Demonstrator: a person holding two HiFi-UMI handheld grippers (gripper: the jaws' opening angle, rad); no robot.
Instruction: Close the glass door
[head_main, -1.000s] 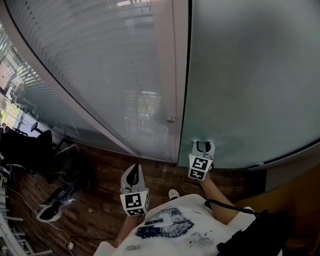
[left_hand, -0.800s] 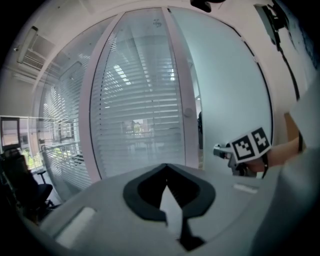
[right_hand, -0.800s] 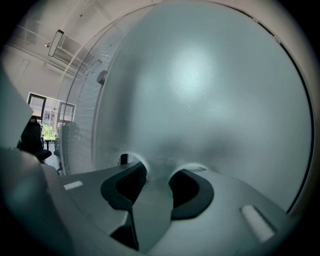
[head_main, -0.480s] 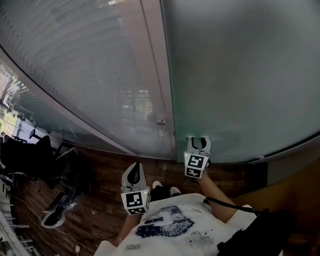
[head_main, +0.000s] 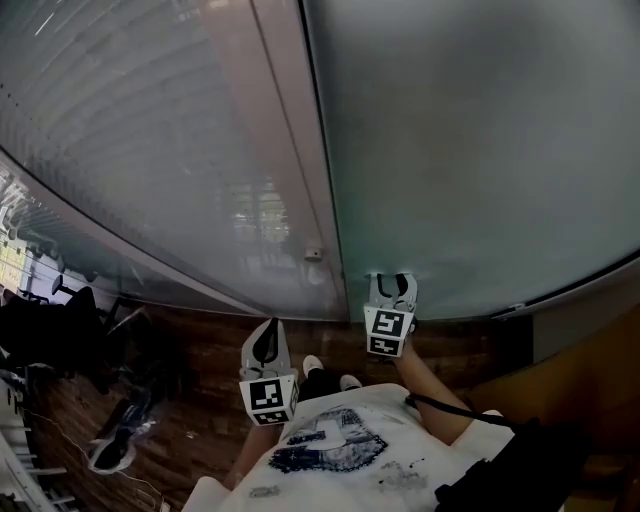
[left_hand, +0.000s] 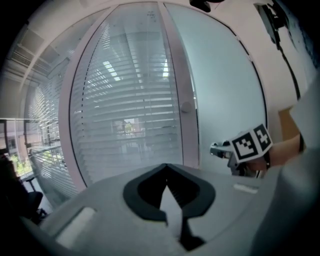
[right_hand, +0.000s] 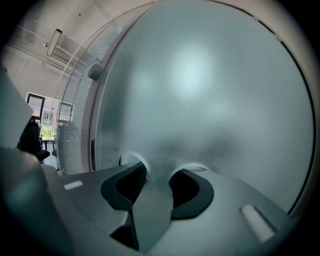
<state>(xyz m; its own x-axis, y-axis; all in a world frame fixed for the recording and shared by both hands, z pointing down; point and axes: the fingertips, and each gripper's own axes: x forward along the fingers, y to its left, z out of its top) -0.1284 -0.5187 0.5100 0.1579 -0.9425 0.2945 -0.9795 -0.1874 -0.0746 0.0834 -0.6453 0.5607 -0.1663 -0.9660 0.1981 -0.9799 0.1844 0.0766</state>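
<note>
Two grippers in play, and the right gripper (head_main: 392, 284) is the one up front. Its jaws stand partly apart with nothing between them, and both tips are up against the frosted glass door (head_main: 480, 150), low on the pane and near its left edge. In the right gripper view pale glass fills almost everything, with the dark pads (right_hand: 187, 190) on either side of a bare patch of it. Whether the tips press on the glass or only meet it, I can't tell.

The left gripper (head_main: 269, 332) hangs back, well short of the glass. Its jaws are closed to a point and hold nothing. It faces the glazed partition (left_hand: 130, 100), which has slatted blinds behind it.

Now the door itself: its left edge runs just beside the pale upright post (head_main: 285, 150), with only a thin dark line between the two. A small round fitting (head_main: 313, 254) sits on that post, a little above the right gripper's tips.

Down below are the wooden floor (head_main: 210, 340) and the person's white printed shirt (head_main: 390, 425) — and off at the left, a dark office chair (head_main: 45, 320).
</note>
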